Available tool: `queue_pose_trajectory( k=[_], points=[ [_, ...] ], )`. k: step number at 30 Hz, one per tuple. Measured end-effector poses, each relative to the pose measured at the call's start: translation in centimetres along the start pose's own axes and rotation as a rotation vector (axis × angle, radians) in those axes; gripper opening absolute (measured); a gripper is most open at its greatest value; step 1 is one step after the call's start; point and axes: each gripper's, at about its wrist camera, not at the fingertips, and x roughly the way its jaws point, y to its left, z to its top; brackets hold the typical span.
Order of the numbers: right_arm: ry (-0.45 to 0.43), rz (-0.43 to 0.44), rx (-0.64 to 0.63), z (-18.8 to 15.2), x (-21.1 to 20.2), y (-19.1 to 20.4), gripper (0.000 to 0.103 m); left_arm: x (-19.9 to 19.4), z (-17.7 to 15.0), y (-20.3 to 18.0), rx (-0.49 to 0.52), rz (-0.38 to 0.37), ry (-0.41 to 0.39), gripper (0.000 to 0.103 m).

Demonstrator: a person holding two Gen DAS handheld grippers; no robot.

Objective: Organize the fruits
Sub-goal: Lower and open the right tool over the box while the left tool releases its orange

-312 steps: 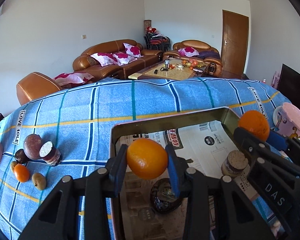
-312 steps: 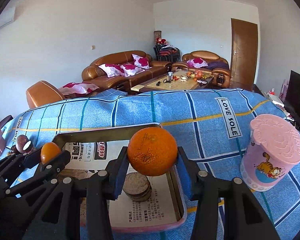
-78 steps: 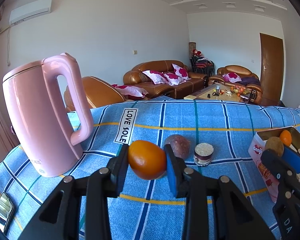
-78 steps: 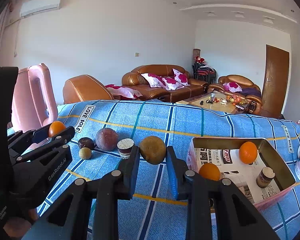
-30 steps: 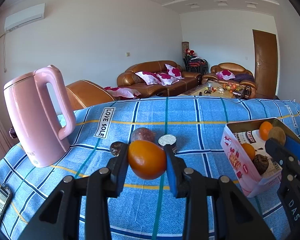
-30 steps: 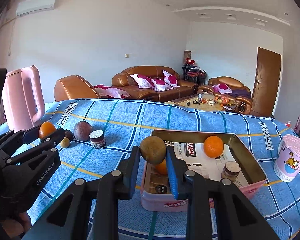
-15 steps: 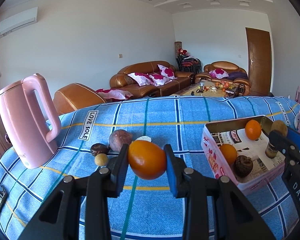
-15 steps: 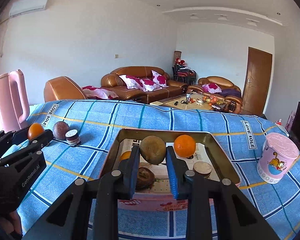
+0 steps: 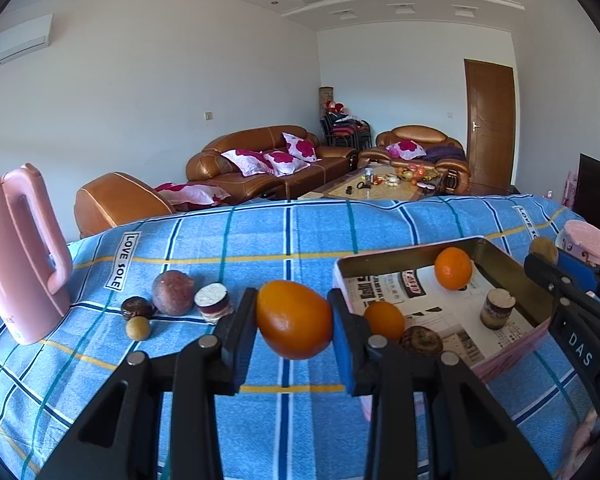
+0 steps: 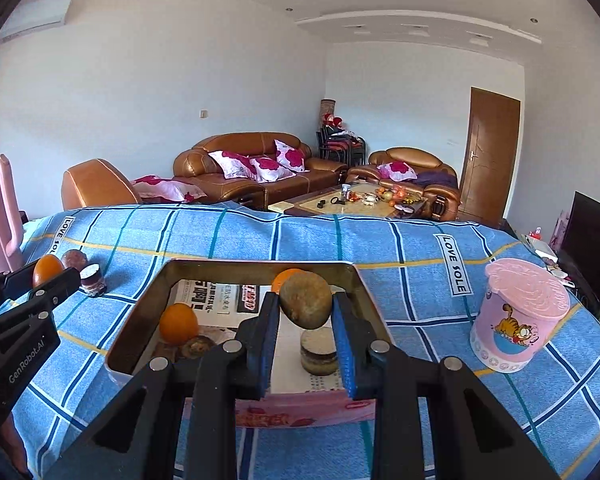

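An orange [image 9: 294,319] is clamped in the left gripper [image 9: 294,332] just left of the tin [image 10: 140,312], and a brown fruit [image 10: 306,305] is pinched by the right gripper [image 10: 306,336] above the tin, probably so both can be dropped inside.

Orange [image 9: 294,320] clamped aloft left of pink tin [image 10: 140,320], brown kiwi [image 10: 306,305] clamped above tin's fruit

Both wrist cameras look forward and slightly down along their tools, sharing the tray [image 9: 508,268] and sofa [image 10: 236,168].
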Motion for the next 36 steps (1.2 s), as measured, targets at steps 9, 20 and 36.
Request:
queue_pose_trajectory(
  k=[9, 20, 36],
  points=[
    [0.029, -0.059, 0.066, 0.4, 1.6, -3.9, 0.028, 1.7, 1.0, -5.7, 0.058, -0.119, 0.036, 0.036],
    [0.11, -0.006, 0.086, 0.9, 4.8, -4.3, 0.029, 4.6, 1.7, -8.3, 0.005, -0.156, 0.123, 0.036],
    [0.252, 0.187, 0.049, 0.9, 8.5, -2.6, 0.029, 6.6, 1.3, -6.7, -0.066, -0.183, 0.209, 0.036]
  ],
)
